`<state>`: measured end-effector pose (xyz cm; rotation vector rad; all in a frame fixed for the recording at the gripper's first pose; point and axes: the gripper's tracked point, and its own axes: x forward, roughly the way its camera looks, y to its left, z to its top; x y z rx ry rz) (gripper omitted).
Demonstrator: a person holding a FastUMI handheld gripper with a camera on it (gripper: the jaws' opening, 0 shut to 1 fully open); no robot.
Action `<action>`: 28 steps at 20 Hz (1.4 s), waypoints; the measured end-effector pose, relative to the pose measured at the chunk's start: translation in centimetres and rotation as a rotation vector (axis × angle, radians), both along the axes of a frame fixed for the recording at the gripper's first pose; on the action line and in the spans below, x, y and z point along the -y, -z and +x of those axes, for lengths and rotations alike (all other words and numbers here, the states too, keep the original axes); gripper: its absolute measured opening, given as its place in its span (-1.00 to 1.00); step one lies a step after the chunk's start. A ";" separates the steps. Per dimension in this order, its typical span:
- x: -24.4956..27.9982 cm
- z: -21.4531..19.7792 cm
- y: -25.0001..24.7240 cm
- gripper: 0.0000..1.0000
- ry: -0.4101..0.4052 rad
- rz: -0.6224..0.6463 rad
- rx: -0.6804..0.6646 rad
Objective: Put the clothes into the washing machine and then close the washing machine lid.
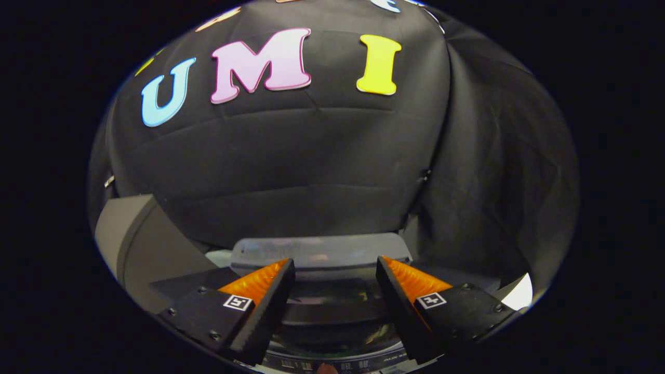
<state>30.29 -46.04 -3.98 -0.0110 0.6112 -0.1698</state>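
The gripper (335, 270) is sitting nearest the lens, its two wedge-shaped fingers (270, 296) spreading wide apart and holding nothing. Each finger is showing a ribbed, ridged inner pad, a toothed edge and a small square printed marker on a flat block fastened with screws. Below and between the fingers, the washing machine (332, 311) is lying with its dark, glossy top catching pale reflections, and a curved strip of tiny printed markings is running along its nearest edge. Just ahead of the fingertips, the washing machine lid (319, 252) is showing as a smooth, translucent grey plastic slab with rounded corners; whether it is fully shut I cannot tell. Off to the left of the fingers, a matte grey panel (137, 244) with a curved edge is rising at a slant. Beyond everything, the booth's black cloth wall (311, 166) is hanging in soft folds and creases.
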 end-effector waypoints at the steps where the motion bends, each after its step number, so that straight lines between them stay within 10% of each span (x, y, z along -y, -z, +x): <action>1: 0.1 -1.0 1.6 0.98 -0.010 0.001 -0.034; 15: -0.3 -6.6 11.5 1.00 -0.017 0.033 -0.273; 28: -2.1 -3.3 -11.1 0.99 -0.078 0.009 0.198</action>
